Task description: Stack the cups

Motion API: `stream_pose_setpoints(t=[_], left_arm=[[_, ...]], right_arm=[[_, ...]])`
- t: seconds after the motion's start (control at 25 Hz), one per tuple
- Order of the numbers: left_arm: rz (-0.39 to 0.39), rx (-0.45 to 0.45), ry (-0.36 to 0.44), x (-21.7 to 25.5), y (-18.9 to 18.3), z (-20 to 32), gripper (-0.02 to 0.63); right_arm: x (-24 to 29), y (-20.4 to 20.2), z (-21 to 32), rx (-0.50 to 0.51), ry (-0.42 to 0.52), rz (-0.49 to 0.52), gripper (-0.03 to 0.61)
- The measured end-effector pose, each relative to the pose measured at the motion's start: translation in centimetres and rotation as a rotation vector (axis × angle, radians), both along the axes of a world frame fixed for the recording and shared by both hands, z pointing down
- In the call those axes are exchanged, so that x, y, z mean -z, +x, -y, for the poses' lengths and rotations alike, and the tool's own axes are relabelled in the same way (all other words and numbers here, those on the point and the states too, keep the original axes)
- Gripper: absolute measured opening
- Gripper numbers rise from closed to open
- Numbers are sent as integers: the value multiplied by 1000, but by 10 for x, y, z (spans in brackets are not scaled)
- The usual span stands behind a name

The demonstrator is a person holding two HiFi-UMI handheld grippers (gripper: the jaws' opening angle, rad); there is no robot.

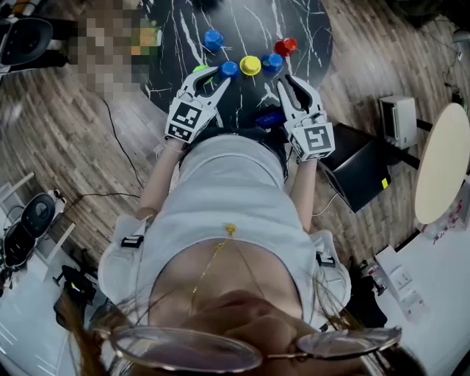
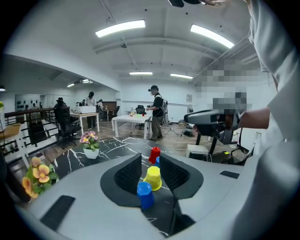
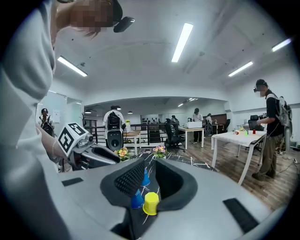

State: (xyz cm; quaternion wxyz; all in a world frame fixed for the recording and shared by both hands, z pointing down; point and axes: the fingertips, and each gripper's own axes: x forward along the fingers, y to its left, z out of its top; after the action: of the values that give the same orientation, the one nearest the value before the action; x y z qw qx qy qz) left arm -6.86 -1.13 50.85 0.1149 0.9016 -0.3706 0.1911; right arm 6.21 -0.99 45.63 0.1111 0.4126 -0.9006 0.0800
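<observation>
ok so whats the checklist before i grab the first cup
1. Left tongs open and empty: ok.
2. Right tongs open and empty: ok, though the gap is narrower.
3. Nearest blue cup lined up between the left tongs, not touched: ok.
4. Yellow cup upside down, standing apart from it: ok.
5. Green cup mostly hidden behind the left tongs in the head view: cannot tell.
6. Any cups stacked on the table: not ok, those seen stand singly.
</observation>
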Motion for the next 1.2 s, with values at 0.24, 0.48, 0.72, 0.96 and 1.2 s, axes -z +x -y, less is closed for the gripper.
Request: stream_pose_setpoints(t=[0.24, 0.48, 0.72, 0.96, 1.2], left_arm=[[132, -7, -53, -43, -23, 2, 169], [201, 4, -125, -83, -42, 5, 219], [287, 27, -144, -113, -59, 12, 247], [340, 32, -186, -135, -69, 15, 258], [341, 41, -233, -151, -73, 16, 258]], right_arm=[[-4, -2, 0, -27, -14, -8, 61], [-4, -4, 2, -59, -18, -8, 61], [-9, -2, -1, -87, -38, -15, 61], [-13, 2, -4, -114, -56, -17, 61], [-18, 5, -4, -127, -67, -18, 61]])
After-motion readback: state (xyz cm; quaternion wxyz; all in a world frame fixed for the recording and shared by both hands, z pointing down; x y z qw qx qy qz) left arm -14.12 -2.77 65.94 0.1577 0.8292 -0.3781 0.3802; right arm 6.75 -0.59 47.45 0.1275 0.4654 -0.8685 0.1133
